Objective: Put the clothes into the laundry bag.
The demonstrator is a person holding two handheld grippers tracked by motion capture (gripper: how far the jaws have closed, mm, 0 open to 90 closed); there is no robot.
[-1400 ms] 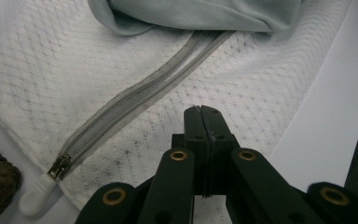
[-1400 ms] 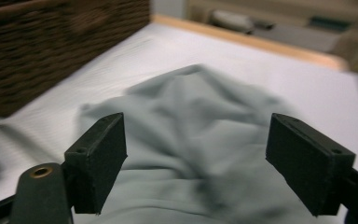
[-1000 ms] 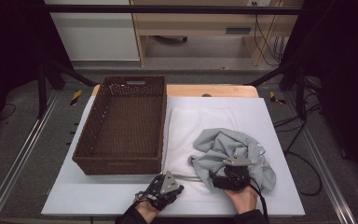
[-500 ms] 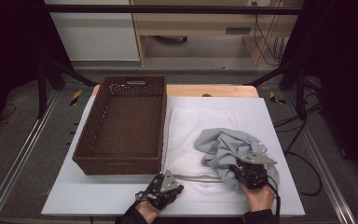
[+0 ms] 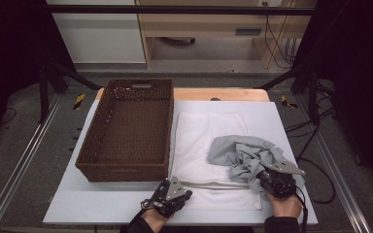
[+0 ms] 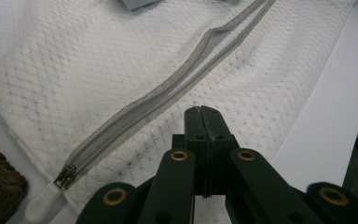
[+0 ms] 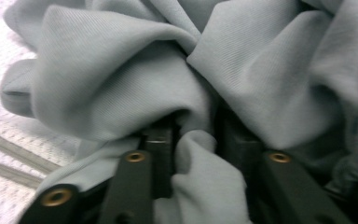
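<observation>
Grey cloth (image 5: 245,158): crumpled in a heap at about 4 o'clock on the white board (image 5: 102,208), lying half over the right edge of the mesh laundry bag (image 5: 199,141). Right gripper (image 5: 268,178): pushed into the heap from 5 o'clock, jaws just been opening, now part-way apart with a plump fold between them, seemingly loose and not pinched. Right hand low behind it, wrist near the board edge, gripper pointing toward 11 o'clock.

Probably the step of arranging the cloth before putting it into the bag. Next: take a firmer bite on one fold, lift, and carry toward the bag mouth at 9 o'clock of the heap.

Zipper (image 6: 168,93): parted along the near hem, pull (image 6: 65,176) at the left end. Left gripper (image 5: 183,194): at 6 o'clock, closed tight on nothing, held low over the mesh and pointing toward 2 o'clock. Needs first to open and catch the upper hem. Wicker basket (image 5: 126,167): at 9 o'clock of the bag.
</observation>
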